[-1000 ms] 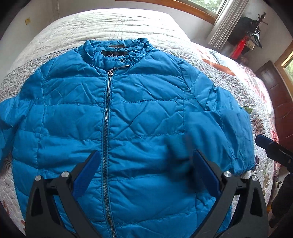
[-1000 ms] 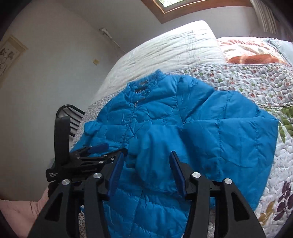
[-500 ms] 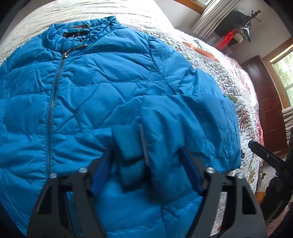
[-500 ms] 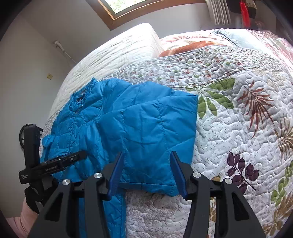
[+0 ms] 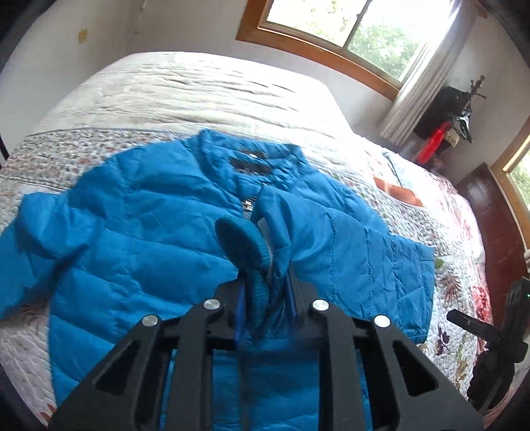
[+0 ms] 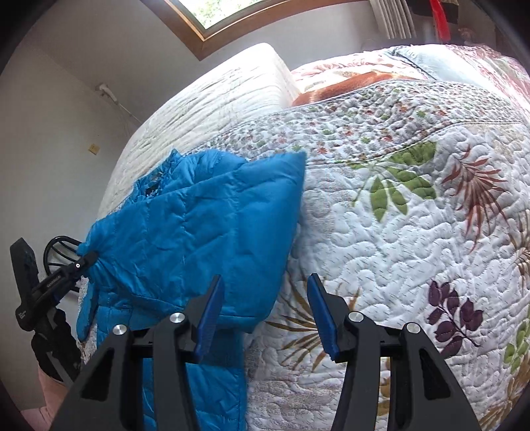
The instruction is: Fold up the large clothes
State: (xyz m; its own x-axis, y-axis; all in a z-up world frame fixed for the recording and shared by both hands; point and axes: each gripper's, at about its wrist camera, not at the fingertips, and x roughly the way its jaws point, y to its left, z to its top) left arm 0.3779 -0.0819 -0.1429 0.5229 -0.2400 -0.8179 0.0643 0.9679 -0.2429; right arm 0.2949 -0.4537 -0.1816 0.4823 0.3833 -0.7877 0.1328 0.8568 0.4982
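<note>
Since the earlier frames, the knit cuff point(image 5: 246, 247) of the folded-in sleeve point(image 5: 334, 245) has been taken between the pads of the left gripper point(image 5: 265, 298), whose jaws have just been closing and are now pinched nearly together on it. The cuff is seen raised off the chest of the blue puffer jacket point(image 5: 139, 232), with the sleeve drawn up behind it across the zipper point(image 5: 249, 203). The jacket is laid front-up on the quilted bedspread point(image 5: 185, 96), collar toward the far side of the bed, and its other sleeve is spread out at the left of the left wrist view.

In the right wrist view, the right gripper point(image 6: 265, 311) is held about half open over the floral part of the bedspread point(image 6: 397, 232), just beside the jacket's lower right edge point(image 6: 238, 318). Nothing is gripped between its blue pads point(image 6: 212, 315); the left-hand pad overlaps the jacket's hem in the picture, though contact cannot be told. The left gripper point(image 6: 82, 262) is seen at the far left of that view, clamped on blue fabric. A wood-framed window point(image 5: 334, 30) and a white curtain point(image 5: 420, 76) are seen beyond the bed.
</note>
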